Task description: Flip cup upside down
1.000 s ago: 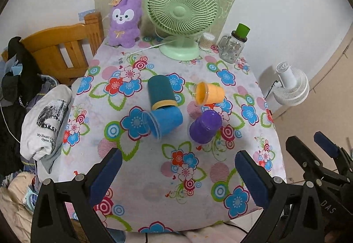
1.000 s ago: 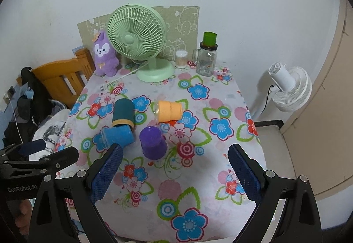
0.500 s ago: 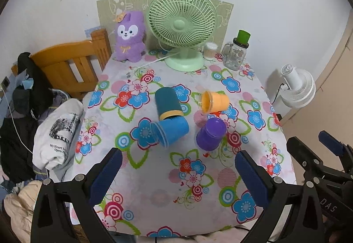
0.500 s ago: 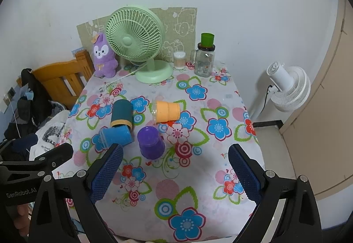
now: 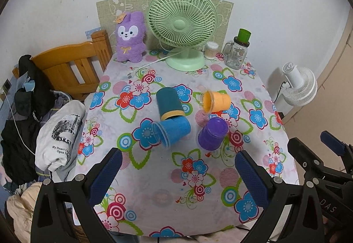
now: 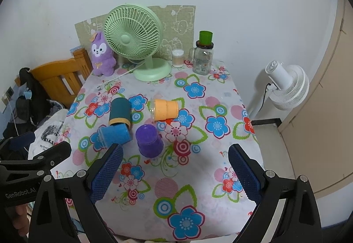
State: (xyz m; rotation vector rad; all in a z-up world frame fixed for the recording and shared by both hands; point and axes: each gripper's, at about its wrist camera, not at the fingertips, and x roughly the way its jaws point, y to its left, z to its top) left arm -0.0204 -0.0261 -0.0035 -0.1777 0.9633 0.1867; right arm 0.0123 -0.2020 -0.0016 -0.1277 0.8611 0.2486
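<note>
Several cups sit mid-table on a floral tablecloth (image 5: 194,176). A purple cup (image 5: 213,133) (image 6: 149,140) stands upside down. A blue cup (image 5: 172,130) (image 6: 114,135), a dark teal cup with a yellow rim band (image 5: 169,103) (image 6: 119,111) and an orange cup (image 5: 216,101) (image 6: 165,109) lie on their sides. My left gripper (image 5: 176,174) is open and empty, held above the table's near edge. My right gripper (image 6: 174,170) is open and empty, to its right and above the near edge.
A green desk fan (image 5: 182,27), a purple plush toy (image 5: 130,38), a cotton-swab jar (image 5: 211,50) and a glass jar with a green cap (image 5: 238,51) stand at the back. A wooden chair (image 5: 72,66) with clothes stands left, a white floor fan (image 5: 297,86) right.
Both grippers have pulled back and up from the table, so the cups look smaller and farther. The cups have not moved.
</note>
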